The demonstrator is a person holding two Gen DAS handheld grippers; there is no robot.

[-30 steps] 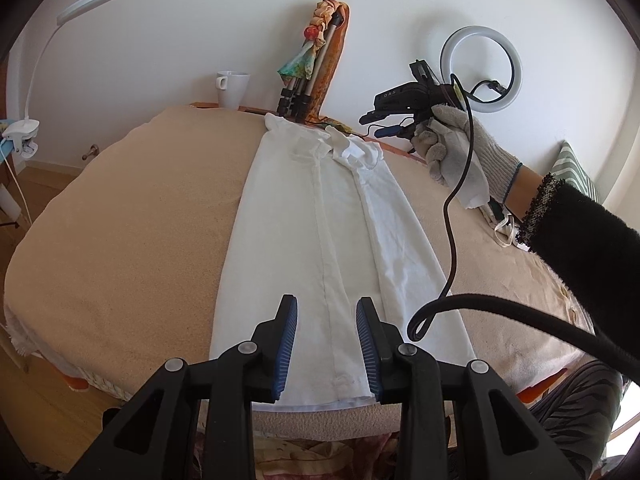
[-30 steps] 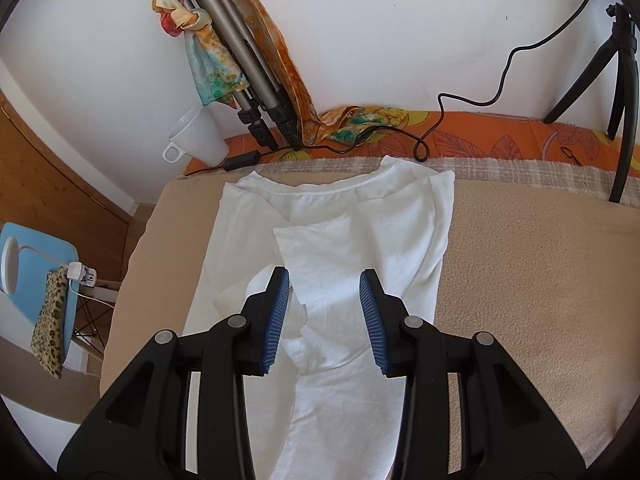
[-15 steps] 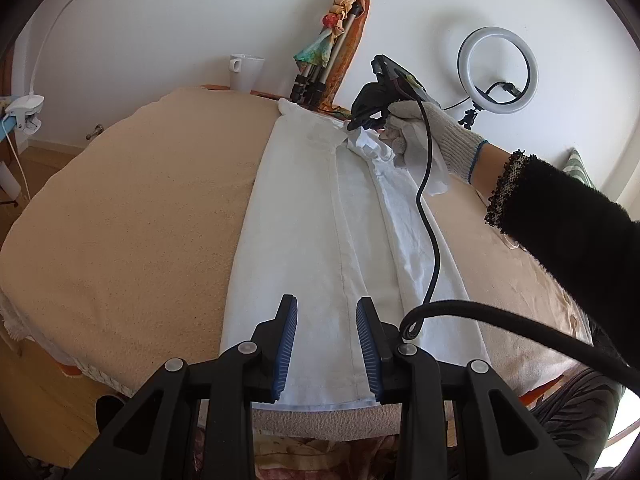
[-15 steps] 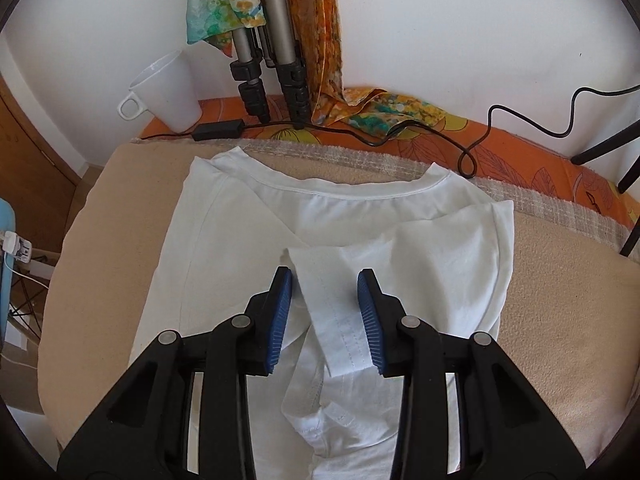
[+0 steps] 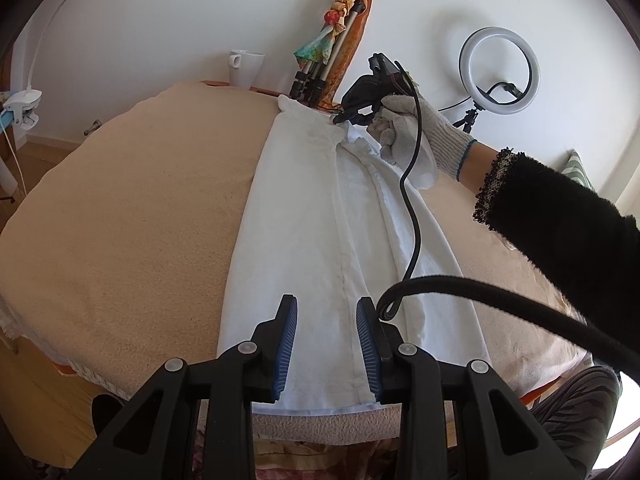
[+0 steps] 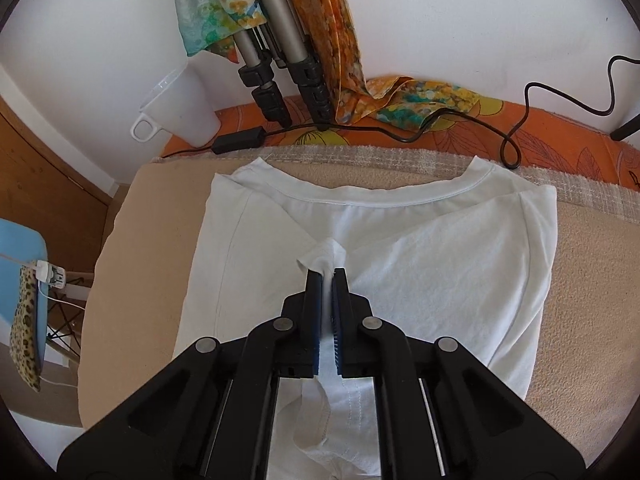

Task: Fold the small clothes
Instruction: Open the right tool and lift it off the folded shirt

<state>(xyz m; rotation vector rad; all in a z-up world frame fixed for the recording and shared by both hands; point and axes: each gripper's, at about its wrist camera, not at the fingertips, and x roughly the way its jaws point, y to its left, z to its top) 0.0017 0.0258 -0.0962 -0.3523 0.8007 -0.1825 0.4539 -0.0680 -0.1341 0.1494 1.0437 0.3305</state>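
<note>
White T-shirt (image 6: 420, 264) lying flat and lengthwise on a beige blanket-covered table (image 5: 132, 216), sides folded inward, neckline at the far edge, one sleeve pinched up.

A white mug (image 5: 246, 68) stands by the wall — left of the folded tripod (image 6: 280, 60); a ring light (image 5: 499, 70) stands farther right.

White wall (image 5: 160, 20) behind beige-covered table (image 5: 120, 220); ring light (image 5: 499, 70) right of it, wooden floor (image 5: 40, 412) below.
</note>
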